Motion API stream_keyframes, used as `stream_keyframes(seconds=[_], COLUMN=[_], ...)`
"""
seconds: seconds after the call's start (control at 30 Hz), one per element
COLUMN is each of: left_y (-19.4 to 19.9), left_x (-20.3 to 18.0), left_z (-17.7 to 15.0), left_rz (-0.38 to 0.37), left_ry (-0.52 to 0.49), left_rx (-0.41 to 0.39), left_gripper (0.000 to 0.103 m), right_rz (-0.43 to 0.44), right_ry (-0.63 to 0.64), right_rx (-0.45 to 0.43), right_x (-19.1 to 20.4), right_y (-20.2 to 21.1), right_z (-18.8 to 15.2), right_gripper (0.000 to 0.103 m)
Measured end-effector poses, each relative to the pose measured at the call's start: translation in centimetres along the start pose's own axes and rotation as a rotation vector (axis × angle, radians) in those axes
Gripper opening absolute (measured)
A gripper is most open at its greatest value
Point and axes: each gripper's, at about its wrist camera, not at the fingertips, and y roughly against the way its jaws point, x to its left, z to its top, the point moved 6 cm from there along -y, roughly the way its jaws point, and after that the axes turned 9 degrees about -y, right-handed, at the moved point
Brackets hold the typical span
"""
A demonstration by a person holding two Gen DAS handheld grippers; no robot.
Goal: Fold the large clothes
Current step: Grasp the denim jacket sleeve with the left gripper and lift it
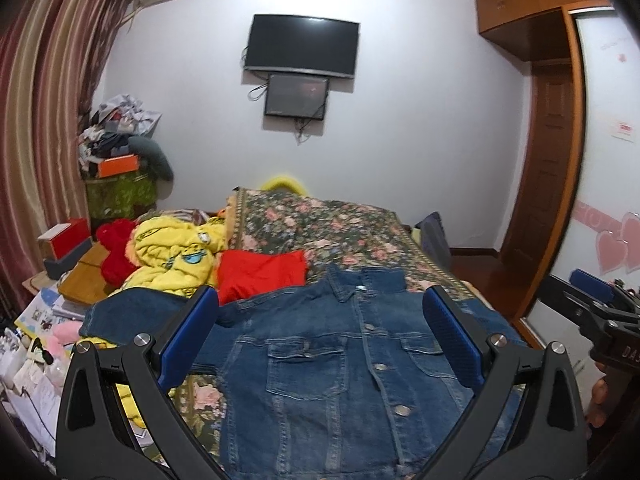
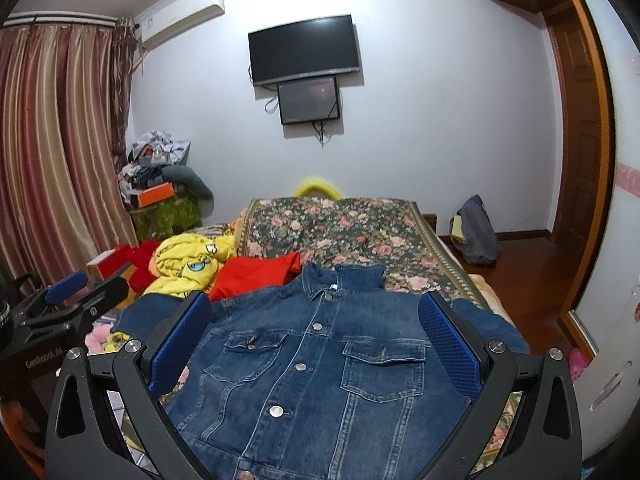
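Note:
A blue denim jacket (image 1: pixel 320 368) lies flat, front up and buttoned, on the floral bed cover (image 1: pixel 320 224). It also shows in the right wrist view (image 2: pixel 316 368). Its collar points away from me and its sleeves spread to both sides. My left gripper (image 1: pixel 320 316) is open and empty above the jacket's chest. My right gripper (image 2: pixel 314 320) is open and empty above the same jacket. Each gripper shows at the edge of the other's view: the right one (image 1: pixel 592 304), the left one (image 2: pixel 76 296).
A red garment (image 1: pixel 260 272) and a yellow cartoon blanket (image 1: pixel 180 248) lie on the bed to the left of the jacket. Boxes and clutter (image 1: pixel 68 248) stand at the left bedside. A dark bag (image 2: pixel 476 232) sits on the floor at the right.

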Motion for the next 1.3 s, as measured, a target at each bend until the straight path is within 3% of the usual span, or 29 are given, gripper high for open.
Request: stream_keyframes(seconds=[0.23, 0.5, 0.73, 0.9, 1.07, 1.2, 1.3], left_y=[-3.8, -8.2, -12.4, -16.9, -20.2, -22.1, -23.0], left_x=[5.1, 14.6, 23.9, 27.6, 30.8, 33.7, 35.5], left_z=[-0.5, -2.8, -8.4, -14.9, -20.0, -22.9, -23.9], left_rz=[0.098, 0.274, 0.247, 0.123, 0.099, 0.123, 0.154], left_ry=[0.046, 0.111, 0.385, 0.602, 0.742, 0.835, 0.849], left_rx=[0.059, 0.187, 0.339, 0.487, 0.586, 0.623, 0.634], left_gripper=[0.102, 0.102, 0.102, 0.102, 0.099, 0.087, 0.074], right_rz=[-0.001, 0.007, 0.012, 0.008, 0.006, -0.01, -0.023], right_ry=[-0.007, -0.017, 0.001, 0.03, 0.038, 0.06, 0.08], right_rx=[0.081, 0.155, 0.191, 0.232, 0.307, 0.35, 0.366], right_x=[-0.3, -0.5, -0.1, 0.6, 0.9, 1.2, 1.4], right_y=[-3.4, -8.0, -12.2, -15.2, -17.9, -19.2, -19.7], right_z=[0.0, 0.0, 0.3, 0.0, -1.2, -2.1, -2.6], right_gripper=[0.103, 0.103, 0.103, 0.103, 0.103, 0.103, 0.103])
